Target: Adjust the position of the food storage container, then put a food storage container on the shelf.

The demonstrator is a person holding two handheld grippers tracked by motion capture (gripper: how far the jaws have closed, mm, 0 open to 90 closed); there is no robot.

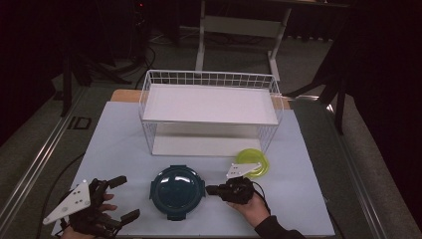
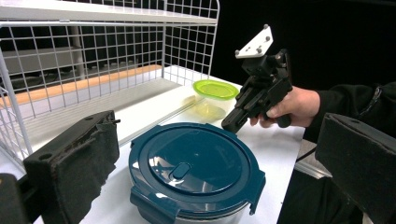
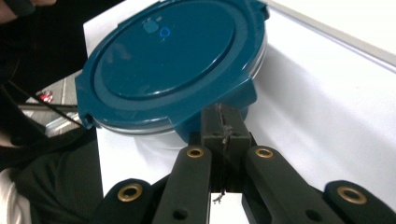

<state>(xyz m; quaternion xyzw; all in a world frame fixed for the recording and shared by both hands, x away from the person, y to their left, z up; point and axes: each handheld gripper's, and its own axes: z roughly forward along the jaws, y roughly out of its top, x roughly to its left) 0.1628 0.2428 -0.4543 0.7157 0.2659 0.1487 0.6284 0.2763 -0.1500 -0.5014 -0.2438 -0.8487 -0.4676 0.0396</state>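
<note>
A round container with a dark teal clip-on lid (image 1: 177,190) sits near the table's front edge, between my two grippers. My left gripper (image 1: 124,198) lies to its left, jaws wide open and empty; its pads (image 2: 74,156) frame the teal-lidded container (image 2: 196,163) in the left gripper view. My right gripper (image 1: 211,189) is shut, its tip at the container's right rim. In the right gripper view the closed right gripper (image 3: 224,125) rests against one of the lid's clip tabs (image 3: 212,100), with nothing seen between the pads.
A white two-tier wire rack (image 1: 149,82) stands at the back of the white table cover (image 1: 114,144). A small clear tub with a yellow-green lid (image 1: 253,163) sits just behind my right hand (image 1: 251,206). The table's front edge runs just below both hands.
</note>
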